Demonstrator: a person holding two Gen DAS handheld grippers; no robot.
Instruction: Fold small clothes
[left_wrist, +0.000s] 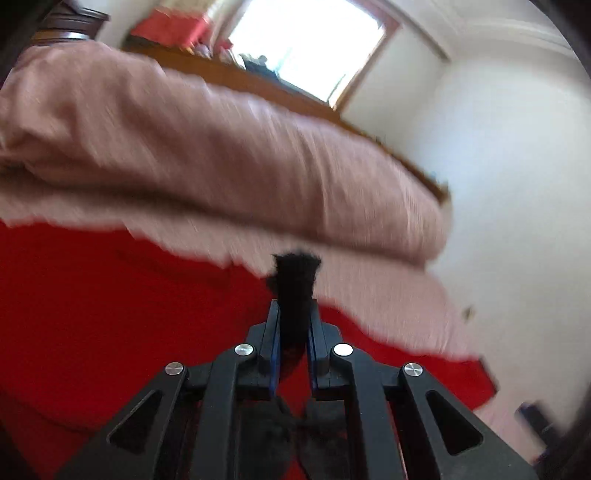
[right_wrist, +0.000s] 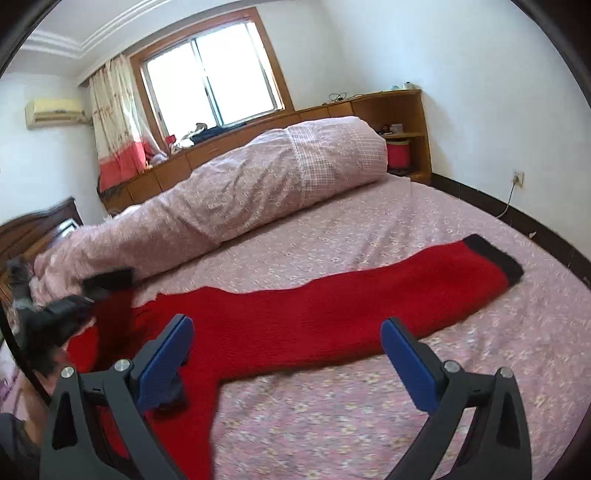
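Your left gripper (left_wrist: 293, 314) has its jaws clamped on a black cuff (left_wrist: 295, 280) of the red knitted garment (right_wrist: 332, 314), the dark fabric pinched between the blue pads and poking out past the tips. In the right wrist view that same gripper appears blurred at the far left, with the cuff end of a red sleeve lifted off the bed (right_wrist: 406, 236).

Your right gripper (right_wrist: 288, 350) has its jaws wide apart and grips nothing; it hovers over the near part of the garment.

The garment lies spread across the pink flowered bed sheet. One long red part runs away to the right and ends in a second black cuff (right_wrist: 495, 258), flat on the sheet. The rolled quilt (right_wrist: 258, 177) lies beyond it, along the far side of the bed.

You appear to be in the first fold: the left sleeve is picked up and on its way across the body, nothing yet laid over.

Next, the held cuff needs to come down on the red body so that the sleeve lies straight and flat, and only then should the jaws part. The right gripper is free to pin the body near the fold line, or to go for the far right cuff afterwards.
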